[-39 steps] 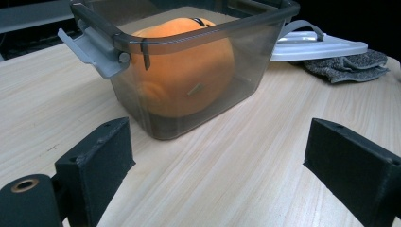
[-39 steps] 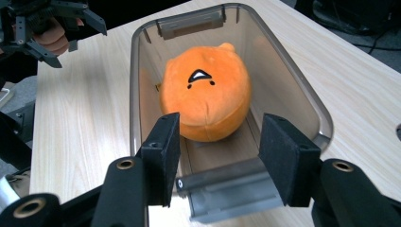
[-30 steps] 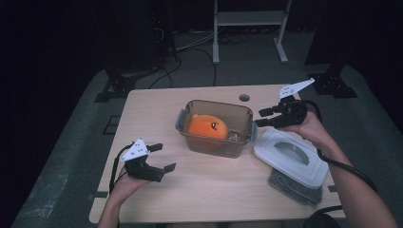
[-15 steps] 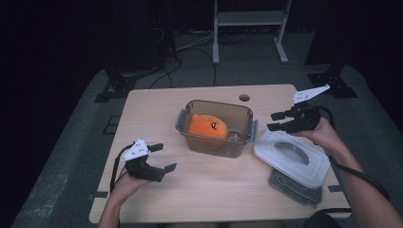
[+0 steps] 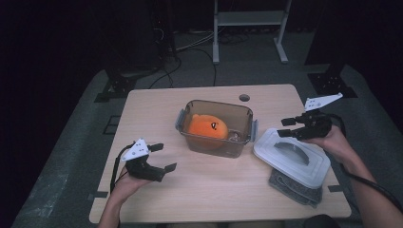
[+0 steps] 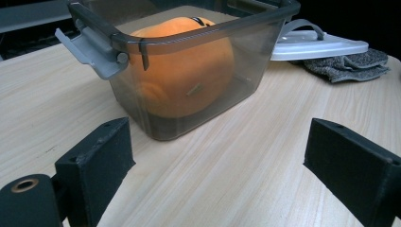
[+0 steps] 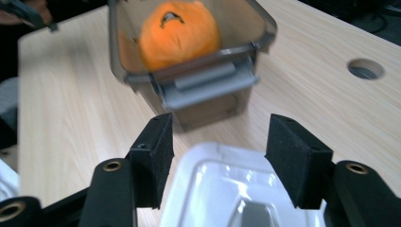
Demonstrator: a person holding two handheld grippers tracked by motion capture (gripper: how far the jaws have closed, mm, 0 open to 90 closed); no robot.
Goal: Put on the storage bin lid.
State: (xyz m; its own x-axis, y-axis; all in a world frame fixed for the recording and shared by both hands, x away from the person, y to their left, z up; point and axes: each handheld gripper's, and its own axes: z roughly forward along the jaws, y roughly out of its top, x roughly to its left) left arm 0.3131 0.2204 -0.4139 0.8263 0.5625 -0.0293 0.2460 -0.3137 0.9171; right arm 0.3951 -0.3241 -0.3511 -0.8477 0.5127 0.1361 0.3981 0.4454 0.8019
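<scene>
Tabletop: pale wood, carrying everything here.
Container: smoky clear, mid-tabletop, orange plush toy inside.
Lid: white, off the container, lying on a grey cloth to its right.
My right gripper: over the lid's far edge, jaws just been widening, nothing between them.
My left gripper: spread wide, empty, facing the container.

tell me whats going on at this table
A person holds a two-jaw gripper in each hand at a wooden table. An orange plush toy sits inside an open smoky plastic container. Its white lid lies off to the side on a grey cloth. The right gripper hovers over the lid's near edge, its jaws just opening and nothing between them yet. The left gripper rests open on the table, short of the container.
</scene>
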